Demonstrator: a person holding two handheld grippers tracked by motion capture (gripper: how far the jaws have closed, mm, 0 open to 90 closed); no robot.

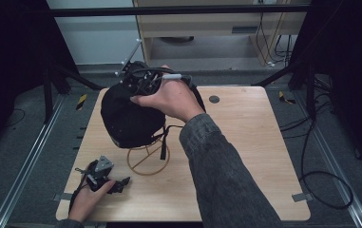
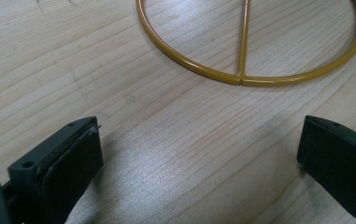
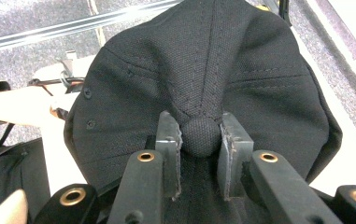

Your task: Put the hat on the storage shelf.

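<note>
A black cap [image 1: 126, 118] sits on top of a yellow wire stand [image 1: 147, 159] in the middle of the table. My right gripper [image 3: 200, 135] is shut on the cap's top button [image 3: 201, 133], with the black crown [image 3: 203, 60] spreading out beyond the jaws. In the high view that right gripper [image 1: 138, 80] sits at the cap's far upper side, held by a hand. My left gripper [image 1: 121, 183] lies low on the table at the front left, jaws wide open. Its fingers [image 2: 68, 161] frame bare wood just short of the stand's ring base [image 2: 241, 77].
The wooden table [image 1: 245, 142] has a round grommet [image 1: 214, 99] near its far edge. Black frame posts stand at both sides, and cables [image 1: 321, 185] lie on the floor to the right. A sleeved forearm [image 1: 221, 175] crosses the table's front middle.
</note>
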